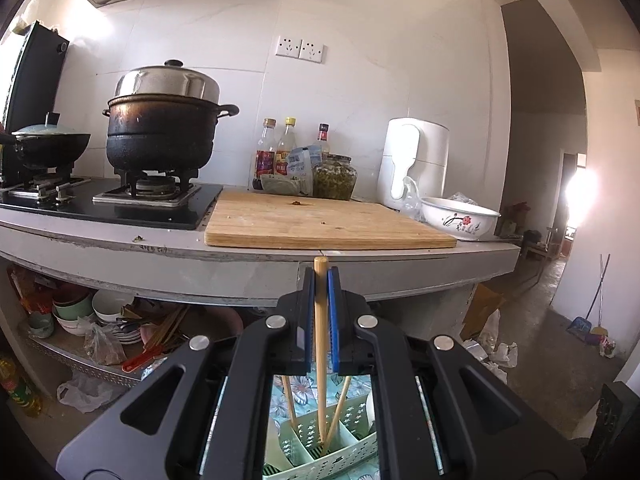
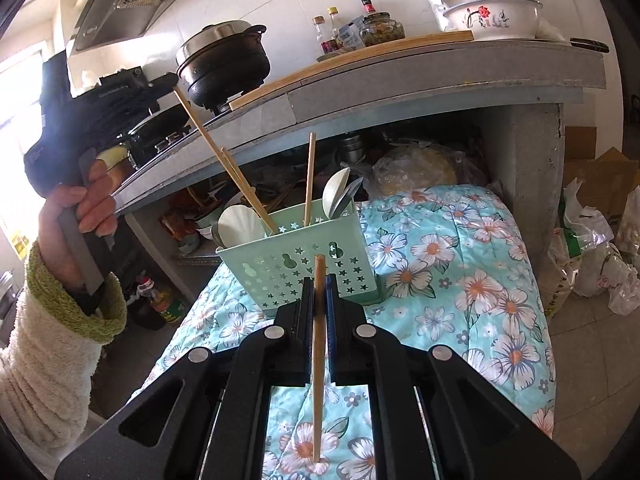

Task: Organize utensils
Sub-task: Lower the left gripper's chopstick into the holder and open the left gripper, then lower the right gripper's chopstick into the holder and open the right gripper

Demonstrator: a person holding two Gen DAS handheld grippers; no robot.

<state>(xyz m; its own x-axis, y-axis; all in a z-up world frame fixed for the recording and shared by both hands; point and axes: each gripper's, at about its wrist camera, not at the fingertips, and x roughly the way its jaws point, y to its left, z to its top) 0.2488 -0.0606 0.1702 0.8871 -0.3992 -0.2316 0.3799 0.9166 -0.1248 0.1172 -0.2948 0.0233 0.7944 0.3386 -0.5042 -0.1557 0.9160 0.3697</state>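
Two handheld grippers, each clamped on one chopstick, above a divided utensil basket. In the left wrist view we see the left gripper (image 1: 321, 280) with its blue pads pressed together on a bamboo chopstick (image 1: 320, 344); the stick hangs steeply, its lower tip inside a compartment of the pale green basket (image 1: 320, 456), beside two other chopsticks (image 1: 339, 408) that lean there already. In the right wrist view the same basket (image 2: 296, 276) stands on a floral quilt (image 2: 460, 280), near the counter edge (image 2: 440, 84), with white spoons (image 2: 236, 224) in its far compartments. The left gripper appears there at upper left, gripped by a hand (image 2: 86, 204) in a fleecy sleeve (image 2: 48, 360), its long chopstick (image 2: 224, 160) slanting down to the basket. The right gripper (image 2: 319, 280) is likewise closed on its own chopstick (image 2: 319, 360), held short of the near basket wall and above the quilt; its lower tip seems to be close to or on the cloth.

We judge the step in hand to be seating the left chopstick. To do it well, we would keep the tip within the compartment that holds the other sticks, bring the shaft closer to upright so it clears the divider, and part the pads only once the tip rests on the basket floor. The light basket may tip or slide on the soft quilt.
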